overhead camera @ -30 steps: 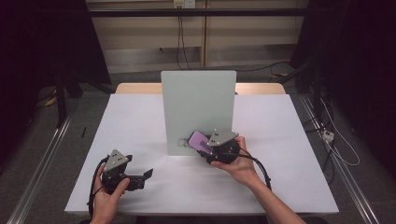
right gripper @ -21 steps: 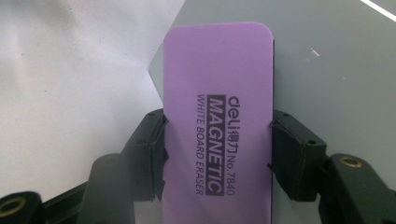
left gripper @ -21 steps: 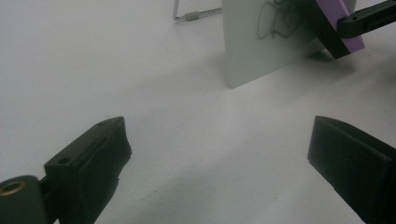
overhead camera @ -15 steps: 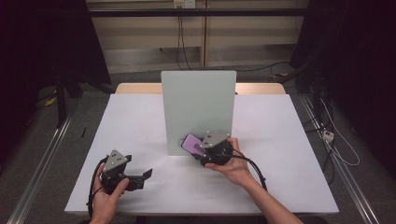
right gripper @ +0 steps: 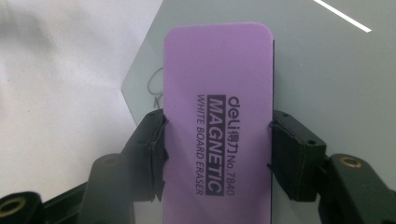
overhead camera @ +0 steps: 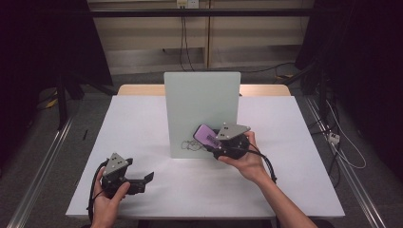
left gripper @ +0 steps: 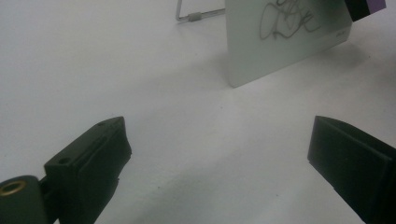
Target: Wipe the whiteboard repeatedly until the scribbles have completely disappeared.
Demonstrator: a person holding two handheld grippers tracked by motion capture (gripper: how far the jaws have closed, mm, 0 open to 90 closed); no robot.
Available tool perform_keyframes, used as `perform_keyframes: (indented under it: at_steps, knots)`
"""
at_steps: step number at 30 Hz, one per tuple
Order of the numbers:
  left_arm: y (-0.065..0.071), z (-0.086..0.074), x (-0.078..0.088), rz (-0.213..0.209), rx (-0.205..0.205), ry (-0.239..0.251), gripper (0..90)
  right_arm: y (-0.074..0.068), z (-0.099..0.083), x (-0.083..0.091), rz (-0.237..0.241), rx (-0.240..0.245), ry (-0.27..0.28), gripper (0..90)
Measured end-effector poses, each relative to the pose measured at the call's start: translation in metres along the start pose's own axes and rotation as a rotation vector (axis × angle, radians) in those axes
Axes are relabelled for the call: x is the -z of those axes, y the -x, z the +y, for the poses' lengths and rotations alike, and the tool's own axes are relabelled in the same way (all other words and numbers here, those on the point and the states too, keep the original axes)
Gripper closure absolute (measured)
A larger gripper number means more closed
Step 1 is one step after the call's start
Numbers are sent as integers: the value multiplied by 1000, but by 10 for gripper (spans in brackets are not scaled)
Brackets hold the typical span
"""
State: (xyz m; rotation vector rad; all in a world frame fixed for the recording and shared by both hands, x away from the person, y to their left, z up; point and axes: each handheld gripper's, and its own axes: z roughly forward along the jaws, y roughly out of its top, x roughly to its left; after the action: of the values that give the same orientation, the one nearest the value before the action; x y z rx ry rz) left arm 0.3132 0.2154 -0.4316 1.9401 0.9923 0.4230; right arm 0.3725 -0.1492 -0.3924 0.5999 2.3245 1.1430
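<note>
A small pale whiteboard [overhead camera: 201, 113] stands upright on a wire stand at the table's middle, with a dark scribble [overhead camera: 189, 145] near its lower edge. My right gripper [overhead camera: 212, 140] is shut on a purple magnetic whiteboard eraser [overhead camera: 206, 135], held against the board's lower right, beside the scribble. In the right gripper view the eraser [right gripper: 219, 121] sits between both jaws with the board [right gripper: 322, 70] behind it. My left gripper [overhead camera: 148, 178] rests open on the table at the front left, nothing between its jaws. The left gripper view shows the scribble [left gripper: 285, 18] on the board's corner.
The white table [overhead camera: 142, 123] has bare room on both sides of the board. The stand's wire foot [left gripper: 198, 15] pokes out behind the board. Cables run along the floor at the right [overhead camera: 342, 147] and behind the table.
The right gripper with the eraser slid left toward the scribble, then came back right and rose a little along the board. The left gripper stayed put.
</note>
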Motion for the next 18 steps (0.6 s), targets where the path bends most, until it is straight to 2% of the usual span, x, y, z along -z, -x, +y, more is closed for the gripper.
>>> perform_keyframes:
  at_steps: [9, 18]
  knots:
    - [1, -1, -1, -5, 4, 6, 52, -8, -1, -6, -13, 25, -11, 417]
    - [1, -1, 0, -2, 3, 4, 52, -19, -6, -19, 20, 47, -37, 417]
